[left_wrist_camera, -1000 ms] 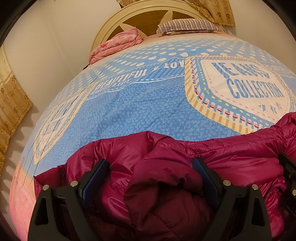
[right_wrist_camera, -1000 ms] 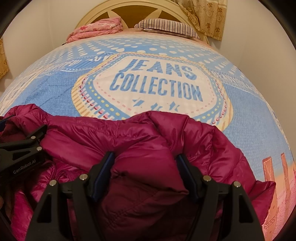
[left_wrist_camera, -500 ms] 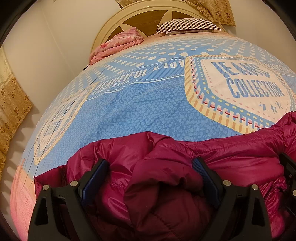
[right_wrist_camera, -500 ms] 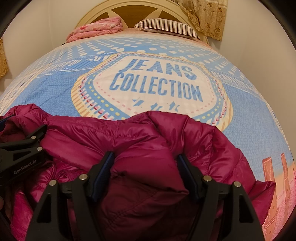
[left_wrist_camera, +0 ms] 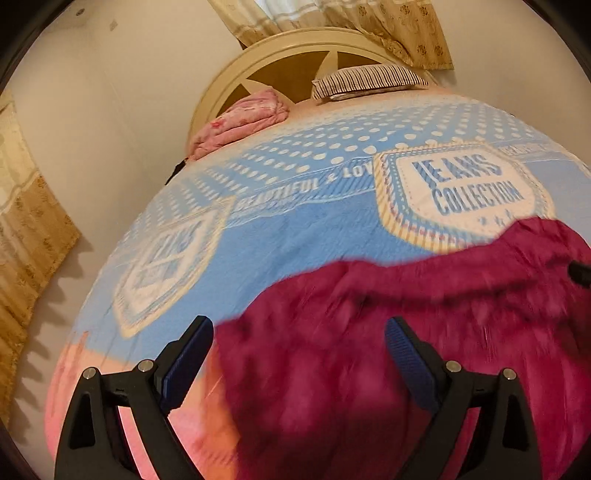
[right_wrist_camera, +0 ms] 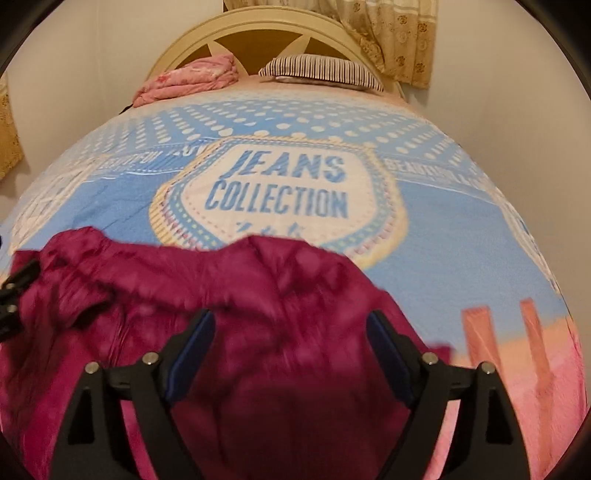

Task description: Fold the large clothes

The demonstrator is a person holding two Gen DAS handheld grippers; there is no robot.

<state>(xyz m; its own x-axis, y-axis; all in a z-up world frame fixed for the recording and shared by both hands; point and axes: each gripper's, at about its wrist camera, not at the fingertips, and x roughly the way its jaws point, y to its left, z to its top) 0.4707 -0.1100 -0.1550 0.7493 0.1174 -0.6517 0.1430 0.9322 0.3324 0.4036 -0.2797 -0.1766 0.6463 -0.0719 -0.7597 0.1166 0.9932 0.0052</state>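
Observation:
A magenta puffer jacket (left_wrist_camera: 424, 332) lies bunched on the near end of the bed, blurred by motion; it also shows in the right wrist view (right_wrist_camera: 258, 314). My left gripper (left_wrist_camera: 299, 354) is open above the jacket's left edge, its left finger over bare bedspread. My right gripper (right_wrist_camera: 288, 343) is open above the jacket's right part, with fabric seen between the fingers. The left gripper's tip (right_wrist_camera: 14, 295) shows at the left edge of the right wrist view.
The bed has a blue "JEANS COLLECTION" bedspread (right_wrist_camera: 461, 229). A pink folded blanket (right_wrist_camera: 188, 79) and a striped pillow (right_wrist_camera: 321, 70) lie by the cream headboard (right_wrist_camera: 258, 26). Walls and curtains (left_wrist_camera: 33, 236) flank the bed.
Both grippers have lifted up and back from the jacket, which now sits lower and farther in the views. The left gripper has shifted left, off the jacket's edge. Jaws stay open.

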